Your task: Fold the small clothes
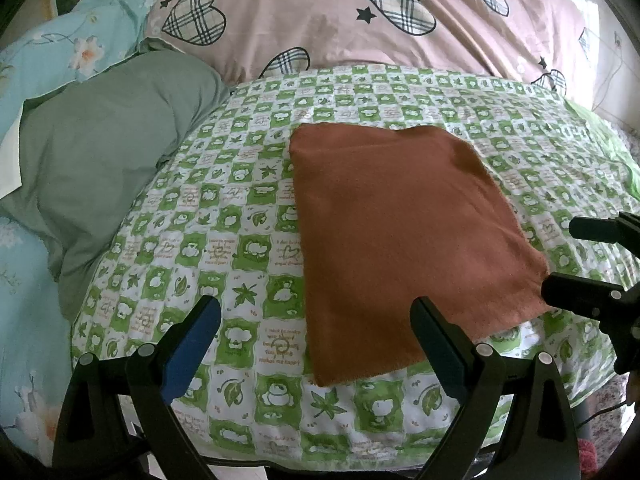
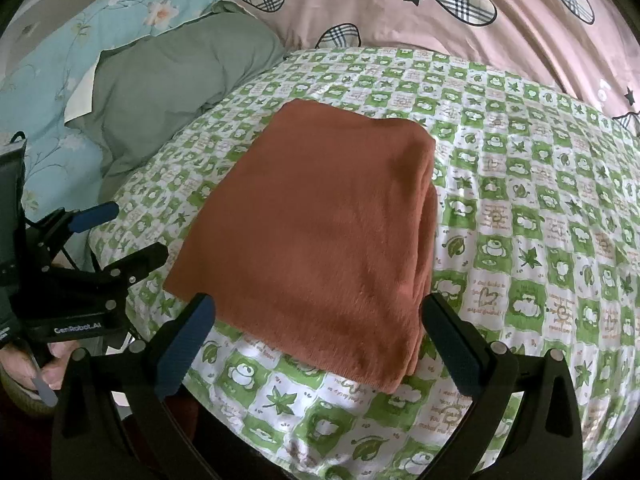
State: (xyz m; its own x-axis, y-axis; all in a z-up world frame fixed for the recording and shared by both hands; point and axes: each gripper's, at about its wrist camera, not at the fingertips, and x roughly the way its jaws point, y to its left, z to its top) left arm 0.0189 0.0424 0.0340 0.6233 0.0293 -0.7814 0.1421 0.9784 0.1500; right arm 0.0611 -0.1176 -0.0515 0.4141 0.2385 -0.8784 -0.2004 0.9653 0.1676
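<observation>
1. Rust-brown cloth point(image 1: 404, 236) is seen folded into a layered rectangle, laid flat on the green-and-white checked sheet point(image 1: 224, 240).
2. Left gripper point(image 1: 316, 344) is held wide apart, empty, at the cloth's near edge.
3. Right gripper point(image 2: 320, 340) is likewise spread wide, gripping nothing.

White lettering "GenRobot.AI" on the black body of the left gripper point(image 2: 120, 236) (at 9 o'clock, right wrist view). Small printed phrases on the green-checked sheet point(image 2: 520, 240) are not legible.
</observation>
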